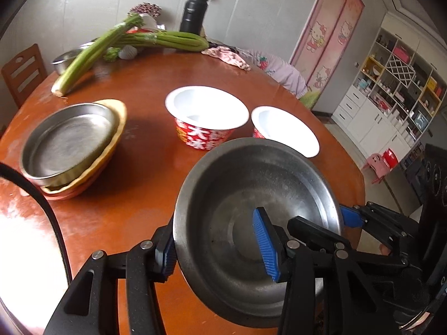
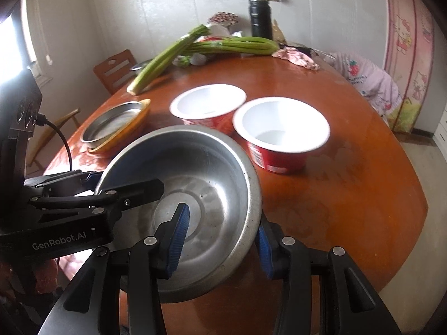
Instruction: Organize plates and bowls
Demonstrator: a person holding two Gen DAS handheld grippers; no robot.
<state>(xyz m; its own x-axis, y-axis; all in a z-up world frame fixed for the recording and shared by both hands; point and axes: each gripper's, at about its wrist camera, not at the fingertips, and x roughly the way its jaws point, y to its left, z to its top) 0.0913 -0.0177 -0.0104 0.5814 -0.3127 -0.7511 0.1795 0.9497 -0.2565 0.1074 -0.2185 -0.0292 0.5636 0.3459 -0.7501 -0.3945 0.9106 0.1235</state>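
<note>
A steel bowl (image 1: 251, 195) (image 2: 195, 173) is held above the near part of the round wooden table (image 1: 134, 209). My left gripper (image 1: 218, 248) straddles its left rim, one pad inside, one outside. My right gripper (image 2: 220, 237) straddles its right rim the same way; it shows in the left wrist view (image 1: 349, 217). Both are shut on the rim. A steel plate (image 1: 67, 142) (image 2: 111, 125) sits stacked on yellow and orange dishes (image 1: 111, 139) at the left. Two red bowls with white insides (image 1: 206, 111) (image 1: 285, 128) (image 2: 208, 103) (image 2: 280, 128) stand mid-table.
Celery stalks (image 1: 139, 39), a black flask (image 1: 192, 11), a small steel bowl (image 1: 64, 60) and a pink cloth (image 1: 229, 57) lie at the far side. A wooden chair (image 1: 23, 69) stands at the left. Shelves (image 1: 391, 83) line the right wall.
</note>
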